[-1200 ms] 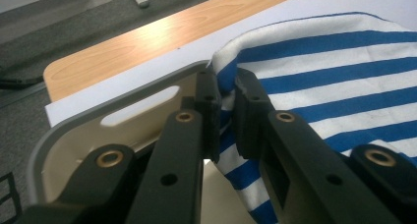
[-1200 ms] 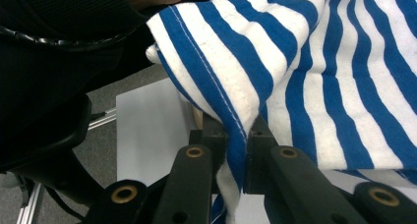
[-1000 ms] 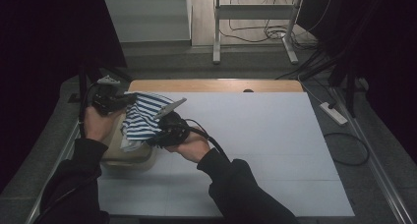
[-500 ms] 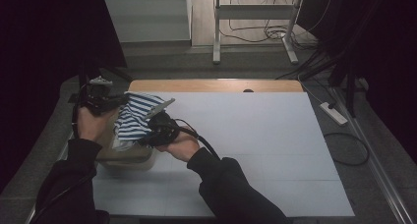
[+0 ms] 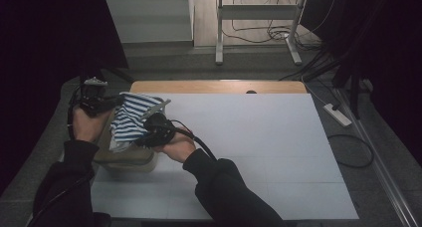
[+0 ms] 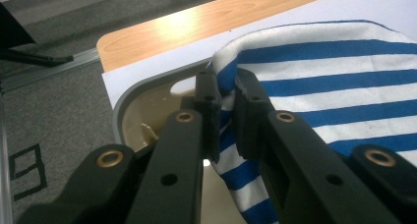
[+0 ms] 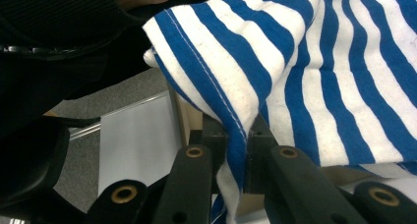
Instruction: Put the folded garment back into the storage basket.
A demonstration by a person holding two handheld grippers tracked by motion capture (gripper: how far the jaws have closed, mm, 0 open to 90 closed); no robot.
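A blue-and-white striped cloth (image 5: 130, 118) hangs between both grippers over a beige basin (image 5: 124, 156) at the table's left edge. My left gripper (image 5: 110, 101) is shut on the cloth's far corner; in the left gripper view its jaws pinch a fold of the striped cloth (image 6: 314, 81) above the basin's grey rim (image 6: 147, 81). My right gripper (image 5: 147, 132) is shut on the cloth's near hem; in the right gripper view the stitched edge of the cloth (image 7: 275, 71) runs down between the jaws.
A white sheet (image 5: 249, 152) covers the table, with a wooden strip (image 5: 214, 86) along its far edge. A power strip (image 5: 336, 114) and cables lie on the floor at the right. A metal stand (image 5: 259, 23) rises beyond the table.
Both hands have carried the striped cloth leftward, so it now hangs more over the basin. The grips have not changed.
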